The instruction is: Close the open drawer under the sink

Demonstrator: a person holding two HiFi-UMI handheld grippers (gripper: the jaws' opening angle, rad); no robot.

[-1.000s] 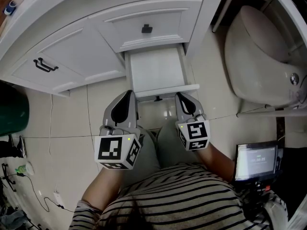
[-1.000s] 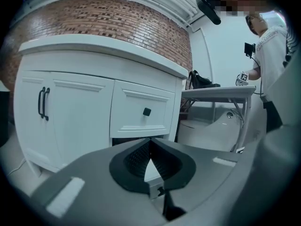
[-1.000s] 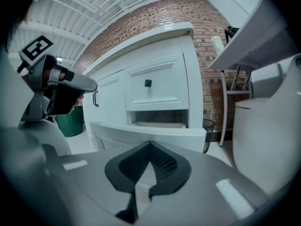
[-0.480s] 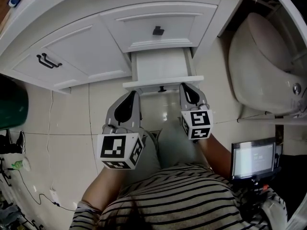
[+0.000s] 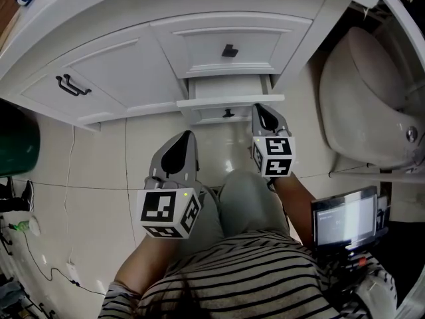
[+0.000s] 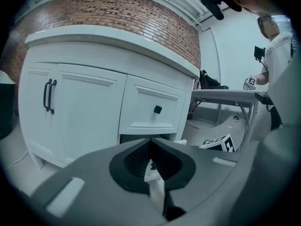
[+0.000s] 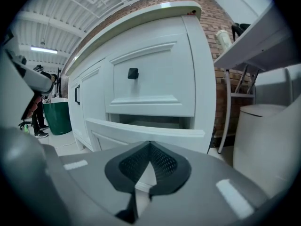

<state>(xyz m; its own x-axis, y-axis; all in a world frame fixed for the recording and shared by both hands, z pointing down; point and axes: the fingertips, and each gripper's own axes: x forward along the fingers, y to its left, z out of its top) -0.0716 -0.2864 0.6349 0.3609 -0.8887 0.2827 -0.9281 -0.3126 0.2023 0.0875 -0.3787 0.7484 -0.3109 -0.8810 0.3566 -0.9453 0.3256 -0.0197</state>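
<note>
The open drawer (image 5: 230, 101) is the lower one of a white sink cabinet; it stands out only a little. Its front panel (image 7: 146, 129) fills the middle of the right gripper view, with a dark gap above it. My right gripper (image 5: 260, 108) is shut on nothing, its tip against the right end of the drawer front, beside the small black knob (image 5: 228, 113). My left gripper (image 5: 186, 136) is also shut on nothing and hangs over the floor tiles, short of the drawer. In the left gripper view the closed jaws (image 6: 151, 142) point at the cabinet.
Above sits a closed drawer with a black knob (image 5: 229, 50). A cabinet door with black handles (image 5: 72, 85) is at the left. A toilet (image 5: 372, 105) stands close on the right, a green bin (image 5: 13, 145) at the far left, a lit screen (image 5: 342, 221) by my right arm.
The drawer has slid most of the way into the cabinet. My right gripper went forward with its front; the left gripper stayed behind it.
</note>
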